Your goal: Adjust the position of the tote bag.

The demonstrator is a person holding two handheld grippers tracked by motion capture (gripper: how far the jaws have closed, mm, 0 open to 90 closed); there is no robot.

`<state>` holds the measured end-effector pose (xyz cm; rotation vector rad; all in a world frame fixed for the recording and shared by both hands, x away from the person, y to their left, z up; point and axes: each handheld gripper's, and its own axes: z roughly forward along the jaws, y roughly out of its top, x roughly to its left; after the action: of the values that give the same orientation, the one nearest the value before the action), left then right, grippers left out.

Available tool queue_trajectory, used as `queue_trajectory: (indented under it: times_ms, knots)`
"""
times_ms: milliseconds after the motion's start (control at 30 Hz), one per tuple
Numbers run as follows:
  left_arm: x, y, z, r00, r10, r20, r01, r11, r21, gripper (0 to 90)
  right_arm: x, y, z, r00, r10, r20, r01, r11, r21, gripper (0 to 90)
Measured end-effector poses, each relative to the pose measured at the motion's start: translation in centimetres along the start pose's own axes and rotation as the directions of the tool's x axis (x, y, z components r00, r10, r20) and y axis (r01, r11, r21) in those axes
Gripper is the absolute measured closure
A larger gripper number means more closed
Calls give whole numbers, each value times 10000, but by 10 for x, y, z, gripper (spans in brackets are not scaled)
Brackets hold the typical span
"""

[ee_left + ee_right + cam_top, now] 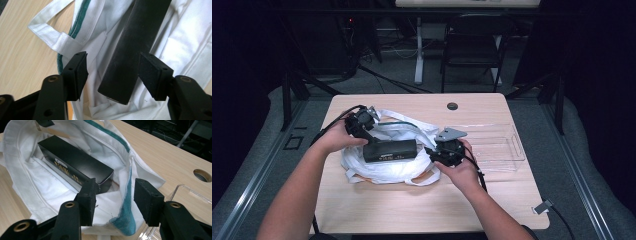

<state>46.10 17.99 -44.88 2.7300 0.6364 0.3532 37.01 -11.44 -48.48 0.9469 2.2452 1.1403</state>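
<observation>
Black box (390,149) sits in the white bag (362,167); left gripper (113,75) and right gripper (115,200) both gape, released; only withdrawing remains, I reckon.

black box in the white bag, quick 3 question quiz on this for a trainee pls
1. True or false: the black box lies on the white bag.
2. What lies on the table beside the right hand-held gripper? A) a clear tray B) a red bowl C) a metal pan
3. In the left gripper view, are the pads of the left hand-held gripper pressing on the box?

Key:
1. True.
2. A, the clear tray.
3. No: the box end sits between the jaws, with a gap at each pad.
</observation>
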Motion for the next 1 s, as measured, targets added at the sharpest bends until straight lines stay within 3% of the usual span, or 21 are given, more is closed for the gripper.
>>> queue_trajectory:
  times_ms: [267,800,1000]
  knots:
    - [-4,-3,19,9992,-209,352,193,9988,450,354,4,-2,-5,9998,-121,170,121,9999,2,490]
    - [-6,-1,42,9971,157,744,-252,9914,1285,355,1,-7,-3,9997,228,32,-230,9989,418,466]
    - [-8,0,47,9959,268,867,-387,9896,1388,354,0,-8,-4,9984,-169,544,137,9983,573,406]
